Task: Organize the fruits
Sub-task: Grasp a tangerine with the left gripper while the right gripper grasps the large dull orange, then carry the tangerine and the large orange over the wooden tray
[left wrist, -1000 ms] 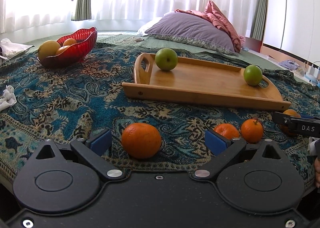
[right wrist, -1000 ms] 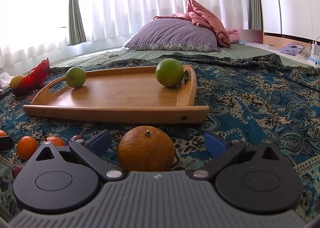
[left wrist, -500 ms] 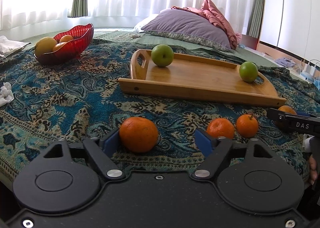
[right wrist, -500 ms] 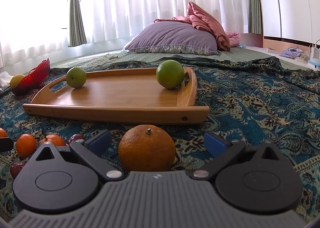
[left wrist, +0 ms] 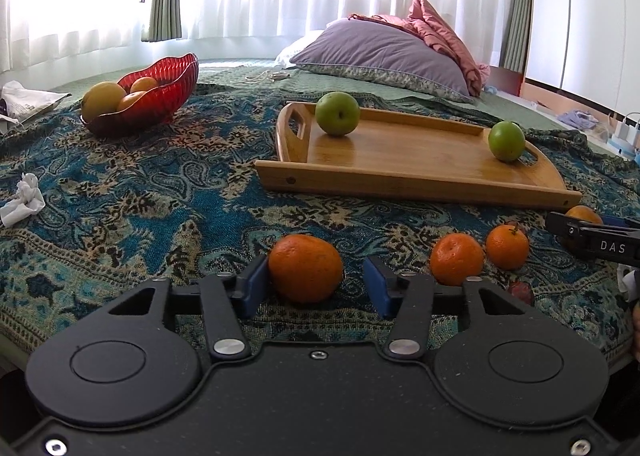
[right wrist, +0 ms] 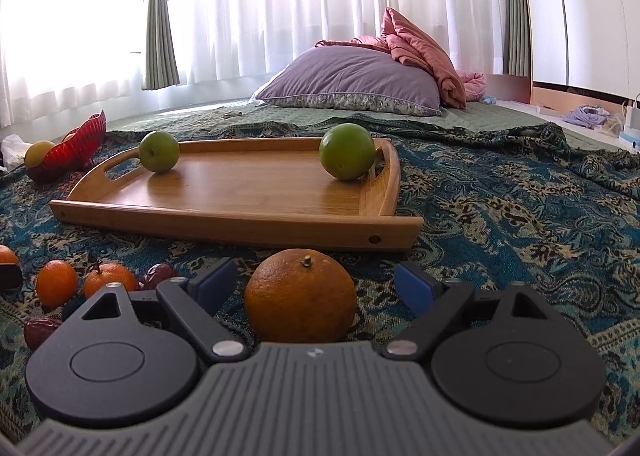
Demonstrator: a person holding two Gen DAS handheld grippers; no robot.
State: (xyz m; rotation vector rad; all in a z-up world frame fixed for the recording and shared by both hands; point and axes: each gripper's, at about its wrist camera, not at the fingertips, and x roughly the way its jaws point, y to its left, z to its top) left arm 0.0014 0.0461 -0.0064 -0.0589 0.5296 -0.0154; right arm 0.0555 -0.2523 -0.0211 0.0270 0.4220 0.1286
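While both tools are closing, the left tool (left wrist: 314, 280) brackets a mandarin (left wrist: 305, 268), left pad touching, and the right tool (right wrist: 310, 284) straddles the big orange (right wrist: 301, 296), untouched.

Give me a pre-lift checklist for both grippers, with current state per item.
1. Orange between the left gripper fingers: ok.
2. Left pads pressing on both sides: not ok, jaws closing, gap at its right side.
3. Large orange centred in the right gripper: ok.
4. Right pads on fruit: not ok, jaws closing, gaps on both sides.
5. Free space on the wooden tray beside two green fruits: ok.
6. Neighbouring mandarins clear of left fingers: cannot tell.
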